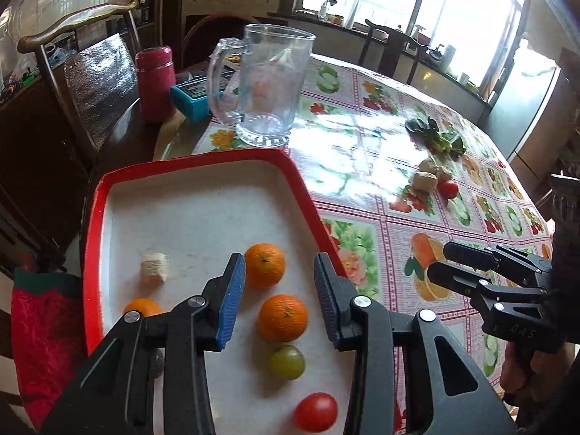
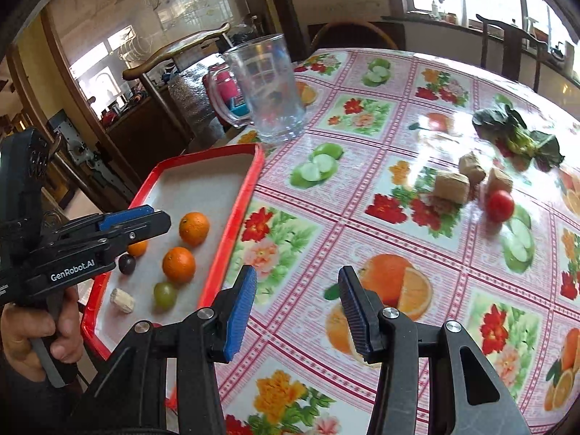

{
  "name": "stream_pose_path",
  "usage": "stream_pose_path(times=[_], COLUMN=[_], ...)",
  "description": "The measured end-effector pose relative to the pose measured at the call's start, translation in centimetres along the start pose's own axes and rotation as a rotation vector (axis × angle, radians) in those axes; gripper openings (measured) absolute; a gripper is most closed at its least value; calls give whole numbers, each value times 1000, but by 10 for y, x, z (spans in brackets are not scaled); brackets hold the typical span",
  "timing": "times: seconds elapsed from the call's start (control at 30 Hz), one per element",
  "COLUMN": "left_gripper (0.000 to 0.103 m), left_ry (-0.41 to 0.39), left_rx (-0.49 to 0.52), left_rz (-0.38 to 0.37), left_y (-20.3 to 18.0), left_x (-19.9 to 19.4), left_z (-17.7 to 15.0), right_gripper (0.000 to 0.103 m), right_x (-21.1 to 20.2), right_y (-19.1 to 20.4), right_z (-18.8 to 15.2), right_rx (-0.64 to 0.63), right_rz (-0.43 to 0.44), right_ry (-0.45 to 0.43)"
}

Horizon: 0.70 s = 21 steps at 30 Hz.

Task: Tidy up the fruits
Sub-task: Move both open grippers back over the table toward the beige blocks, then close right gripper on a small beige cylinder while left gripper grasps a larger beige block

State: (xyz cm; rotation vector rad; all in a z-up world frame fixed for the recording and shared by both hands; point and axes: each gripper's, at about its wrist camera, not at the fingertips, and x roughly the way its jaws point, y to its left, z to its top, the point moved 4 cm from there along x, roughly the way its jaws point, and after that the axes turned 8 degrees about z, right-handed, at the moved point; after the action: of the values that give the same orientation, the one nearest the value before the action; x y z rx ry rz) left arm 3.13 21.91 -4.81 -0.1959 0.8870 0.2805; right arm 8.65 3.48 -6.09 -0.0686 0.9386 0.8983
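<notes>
A red-rimmed white tray (image 1: 108,188) (image 2: 250,181) sits at the table's left edge. It holds two oranges (image 1: 264,264) (image 1: 282,317), a third orange (image 1: 143,306) partly hidden, a green grape (image 1: 286,361), a red tomato (image 1: 315,411), a beige chunk (image 1: 154,268) and a dark plum-like fruit (image 2: 127,264). My left gripper (image 1: 279,272) (image 2: 159,219) hovers open over the tray with nothing between its pads. My right gripper (image 2: 298,275) (image 1: 440,261) is open and empty above the tablecloth, right of the tray. Another tomato (image 2: 500,204) lies far right on the table.
Beige chunks (image 2: 451,185) and leafy greens (image 2: 522,137) lie by the far tomato. A glass mug (image 1: 268,83) stands behind the tray, with a pink flask (image 1: 156,83) and a blue box (image 1: 190,99) to its left. A wooden chair (image 1: 83,18) stands beyond the table's left edge.
</notes>
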Motion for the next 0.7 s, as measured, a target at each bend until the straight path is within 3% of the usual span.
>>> stream_pose_path(times=[0.43,0.7], left_gripper=[42,42], left_ry=[4,27], left_rx=[116,143], left_rz=[-75,-126], left_y=[-86,-131], left_x=[4,23], left_z=[3,11], right_gripper=[48,48], right_x=[-39,-44], right_y=[-100,-152], right_z=[-10,9], right_rx=[150,213], right_rz=[-116,-160], right_ry=[-55,-95])
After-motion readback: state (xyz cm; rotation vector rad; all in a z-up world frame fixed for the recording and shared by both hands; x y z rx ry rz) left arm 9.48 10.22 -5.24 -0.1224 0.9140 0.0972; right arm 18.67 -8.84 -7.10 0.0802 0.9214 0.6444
